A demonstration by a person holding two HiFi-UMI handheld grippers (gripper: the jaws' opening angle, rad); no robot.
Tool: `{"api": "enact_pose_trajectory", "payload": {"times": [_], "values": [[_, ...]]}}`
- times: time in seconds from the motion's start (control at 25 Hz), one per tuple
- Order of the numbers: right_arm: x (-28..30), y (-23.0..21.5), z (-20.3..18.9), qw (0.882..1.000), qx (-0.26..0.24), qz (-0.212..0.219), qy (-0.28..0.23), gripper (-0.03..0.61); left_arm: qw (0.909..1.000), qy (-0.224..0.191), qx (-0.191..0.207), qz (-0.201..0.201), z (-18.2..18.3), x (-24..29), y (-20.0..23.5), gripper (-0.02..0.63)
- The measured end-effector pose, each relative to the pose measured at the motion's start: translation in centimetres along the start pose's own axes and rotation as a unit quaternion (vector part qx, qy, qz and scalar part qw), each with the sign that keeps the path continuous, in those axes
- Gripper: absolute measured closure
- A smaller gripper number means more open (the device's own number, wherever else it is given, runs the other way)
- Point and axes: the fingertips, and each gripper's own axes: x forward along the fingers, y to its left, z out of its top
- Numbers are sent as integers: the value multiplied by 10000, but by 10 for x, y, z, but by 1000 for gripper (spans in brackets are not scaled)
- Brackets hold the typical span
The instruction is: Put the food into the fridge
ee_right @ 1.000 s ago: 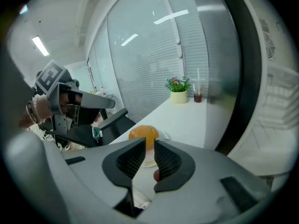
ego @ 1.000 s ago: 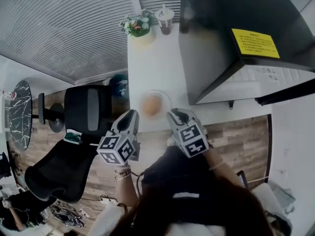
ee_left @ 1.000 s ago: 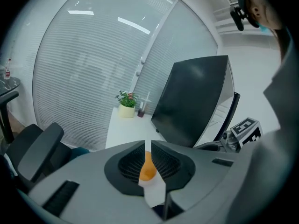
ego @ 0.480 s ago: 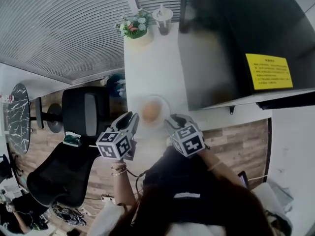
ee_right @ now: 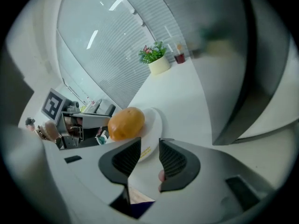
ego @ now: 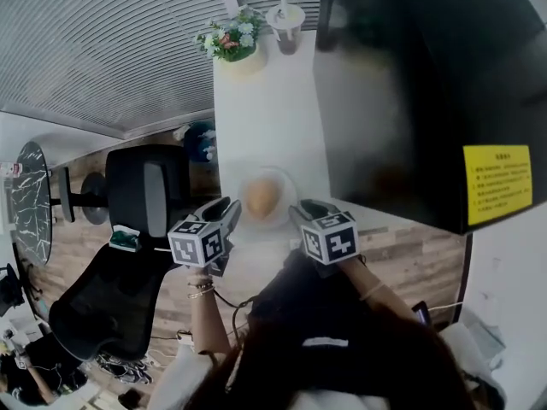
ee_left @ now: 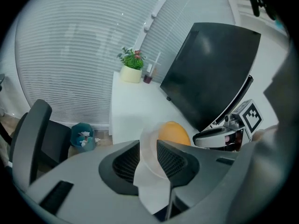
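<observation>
Left gripper (ego: 224, 208): jaws just opening, spread wide, astride the plate (ego: 286, 186) rim, not pinching.
Right gripper (ego: 304, 211): jaws just opening, spread, rim just ahead.
Food (ego: 261, 195): on the plate between both grippers.
Why: likely a two-sided lift toward the fridge (ego: 385, 101).

A potted plant (ego: 229, 41) and a lidded cup (ego: 286, 24) stand at the tabletop's (ego: 269, 118) far end. A black office chair (ego: 141, 195) sits beside it.

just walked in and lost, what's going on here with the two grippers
A person holds the left gripper and right gripper either side of a plate carrying a round orange food on the white table beside the black fridge. Both jaws have just been opening; the plate's rim sits between the left jaws, ungripped, and the right hold nothing.
</observation>
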Motion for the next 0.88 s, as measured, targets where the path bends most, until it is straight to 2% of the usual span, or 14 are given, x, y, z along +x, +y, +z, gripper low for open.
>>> {"api": "enact_pose_trajectory", "payload": {"times": [0.28, 0.6, 0.88], "values": [[6, -8, -6, 9996, 212, 31, 186, 449, 9984, 533, 92, -139, -9, 19, 4, 492], [13, -7, -2, 9985, 492, 103, 210, 449, 9961, 829, 196, -238, -4, 28, 7, 492], [18, -5, 7, 9979, 559, 214, 249, 449, 9911, 1218, 217, -501, -6, 35, 7, 492]]}}
